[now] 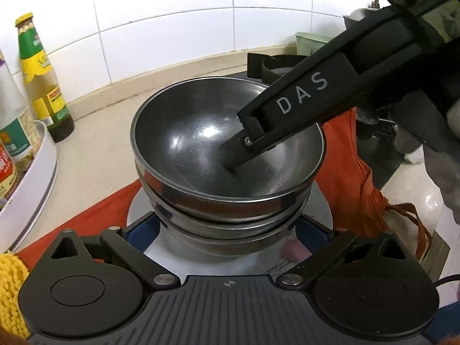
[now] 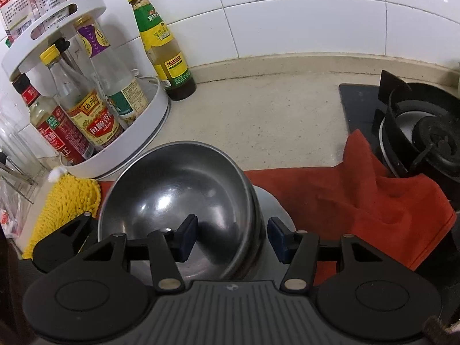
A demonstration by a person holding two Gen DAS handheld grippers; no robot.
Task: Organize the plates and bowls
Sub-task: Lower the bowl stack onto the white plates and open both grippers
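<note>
A stack of steel bowls (image 1: 201,143) stands on a steel plate (image 1: 319,215) that lies on a red cloth (image 1: 348,178). My left gripper (image 1: 230,230) is open, its blue pads either side of the stack's base, close in front of the camera. My right gripper (image 2: 233,238) is open and straddles the near rim of the top bowl (image 2: 172,195): one finger (image 2: 187,238) is inside the bowl, the other (image 2: 280,241) outside. In the left wrist view the right gripper's finger (image 1: 238,155) reaches down into the top bowl from the right.
A white two-tier turntable rack (image 2: 138,132) with sauce bottles stands at the left. A green-labelled bottle (image 2: 164,49) stands by the tiled wall. A yellow mop cloth (image 2: 66,207) lies at the left. A gas burner (image 2: 425,141) is at the right.
</note>
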